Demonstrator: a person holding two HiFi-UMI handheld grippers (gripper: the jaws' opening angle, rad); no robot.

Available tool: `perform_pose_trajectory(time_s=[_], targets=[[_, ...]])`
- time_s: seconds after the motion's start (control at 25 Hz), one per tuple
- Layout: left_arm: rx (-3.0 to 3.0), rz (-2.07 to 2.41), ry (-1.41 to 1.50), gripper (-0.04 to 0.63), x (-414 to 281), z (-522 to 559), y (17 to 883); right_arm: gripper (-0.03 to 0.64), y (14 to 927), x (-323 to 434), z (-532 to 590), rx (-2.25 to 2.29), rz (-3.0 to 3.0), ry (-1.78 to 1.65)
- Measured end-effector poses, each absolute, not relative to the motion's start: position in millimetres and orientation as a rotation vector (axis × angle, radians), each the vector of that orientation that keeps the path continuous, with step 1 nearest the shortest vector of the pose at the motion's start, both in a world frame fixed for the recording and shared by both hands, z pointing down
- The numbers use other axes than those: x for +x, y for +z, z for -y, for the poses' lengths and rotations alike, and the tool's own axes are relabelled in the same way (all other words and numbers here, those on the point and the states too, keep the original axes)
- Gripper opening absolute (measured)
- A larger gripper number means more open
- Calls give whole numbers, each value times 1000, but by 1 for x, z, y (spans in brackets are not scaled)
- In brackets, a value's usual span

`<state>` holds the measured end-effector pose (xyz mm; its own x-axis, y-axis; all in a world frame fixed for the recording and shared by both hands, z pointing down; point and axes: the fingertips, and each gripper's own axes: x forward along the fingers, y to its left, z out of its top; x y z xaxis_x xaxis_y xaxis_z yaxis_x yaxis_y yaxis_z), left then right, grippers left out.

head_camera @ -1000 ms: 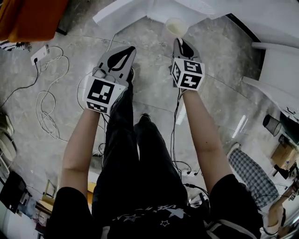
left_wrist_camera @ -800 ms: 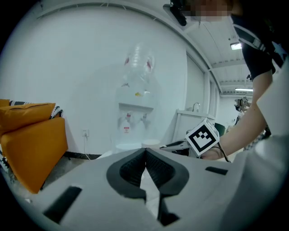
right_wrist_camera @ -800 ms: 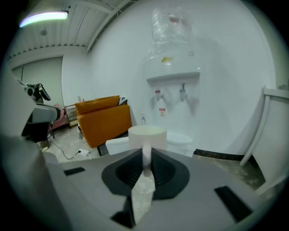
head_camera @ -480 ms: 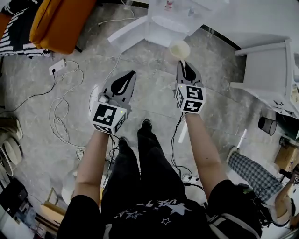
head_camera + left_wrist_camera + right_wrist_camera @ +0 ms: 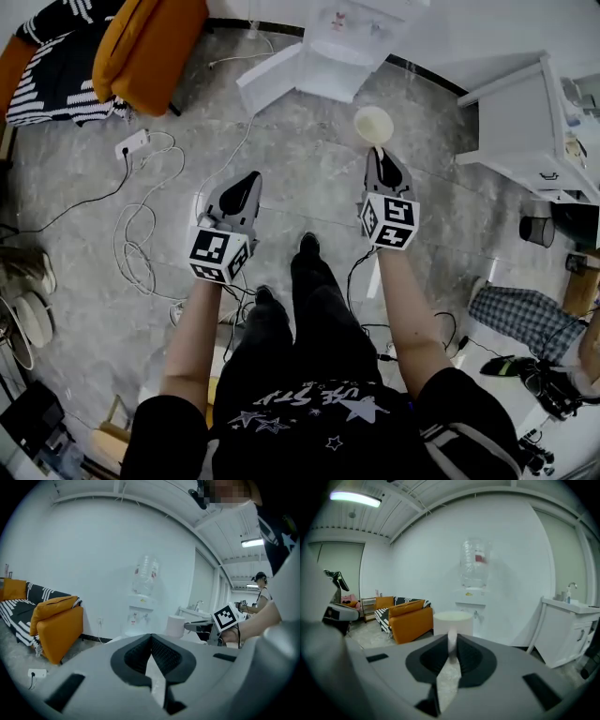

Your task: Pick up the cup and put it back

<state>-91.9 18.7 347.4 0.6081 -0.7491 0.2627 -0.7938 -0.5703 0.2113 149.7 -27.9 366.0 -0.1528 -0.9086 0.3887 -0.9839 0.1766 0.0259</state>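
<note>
A pale cream round cup (image 5: 373, 124) is held upright in the air above the grey marbled stone floor (image 5: 309, 187), its open mouth being seen from above in the head view; its near wall is pinched between the jaws of the right gripper (image 5: 379, 151), which are closed onto it, so that a thin white strip of the wall is shown between the dark pads in the right gripper view. The left gripper (image 5: 252, 175) is held apart from the right one, to its left; its jaws are pressed together at the tips and nothing is caught between them. Beyond the cup a white water dispenser with a clear bottle on top (image 5: 474, 569) is set against the white wall; a white cabinet with a tap (image 5: 569, 620) is placed to its right. An orange upholstered sofa (image 5: 150, 47) with a black-and-white striped cushion (image 5: 56, 75) is seen to the left; a white power strip (image 5: 131, 143) with looped white cables is laid on the floor near it.
</note>
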Motion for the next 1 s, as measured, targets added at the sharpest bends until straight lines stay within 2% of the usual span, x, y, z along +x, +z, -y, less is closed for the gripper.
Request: perform_pose_trajectory(time_s=[0.28, 0.48, 1.0], targets=[[2503, 1239, 202, 9, -141, -115, 329, 43, 327, 118, -82, 1851, 2124, 311], [2539, 1226, 179, 9, -152, -153, 305, 43, 311, 102, -134, 1880, 2142, 328], [2552, 1255, 184, 9, -163, -172, 291, 43, 312, 79, -165, 1872, 2167, 367]])
